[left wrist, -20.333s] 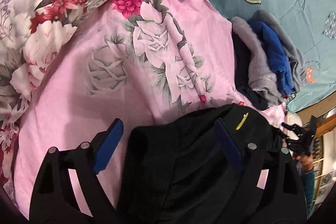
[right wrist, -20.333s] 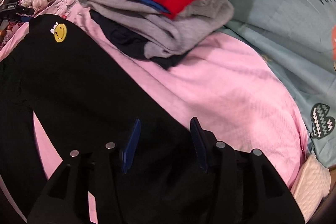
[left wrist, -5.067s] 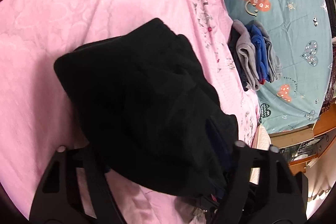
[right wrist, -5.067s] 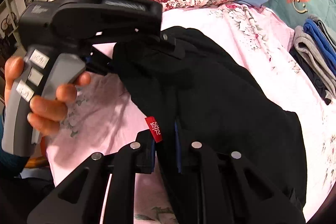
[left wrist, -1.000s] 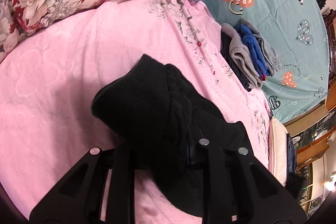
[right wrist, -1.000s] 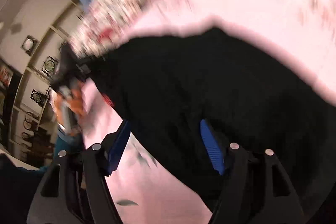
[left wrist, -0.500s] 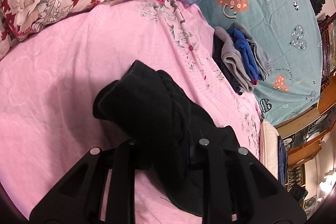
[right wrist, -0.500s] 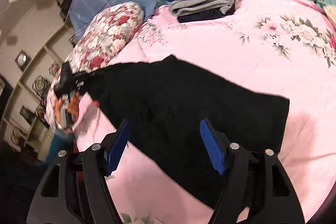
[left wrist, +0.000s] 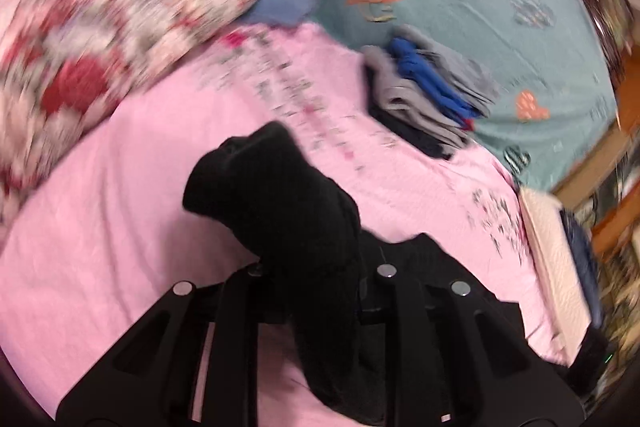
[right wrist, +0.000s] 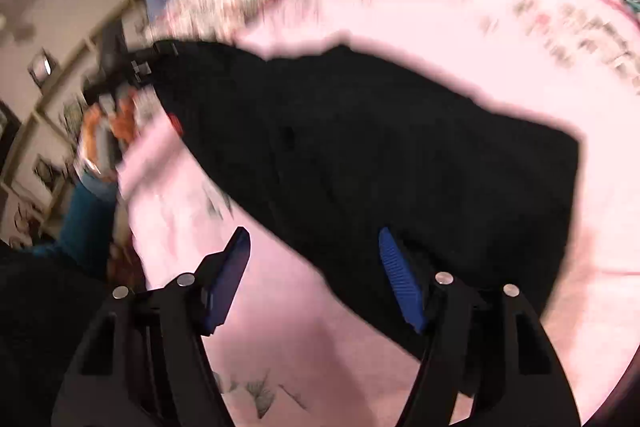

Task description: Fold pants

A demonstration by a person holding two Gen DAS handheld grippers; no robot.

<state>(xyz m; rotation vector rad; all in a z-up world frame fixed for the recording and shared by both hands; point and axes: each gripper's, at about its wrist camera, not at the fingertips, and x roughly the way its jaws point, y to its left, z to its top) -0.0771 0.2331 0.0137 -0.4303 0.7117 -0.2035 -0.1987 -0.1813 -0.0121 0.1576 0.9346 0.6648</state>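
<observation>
A pink bedspread (right wrist: 500,75) carries the black pants (right wrist: 380,155), spread across its middle; the left gripper (left wrist: 316,291) pinches a bunched end of them — lifted clear of the bed; the right gripper (right wrist: 316,267) hovers above, jaws spread — both views blurred.

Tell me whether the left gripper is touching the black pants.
Touching. The left wrist view shows the left gripper shut on the black pants, fabric bunched between its jaws.
</observation>
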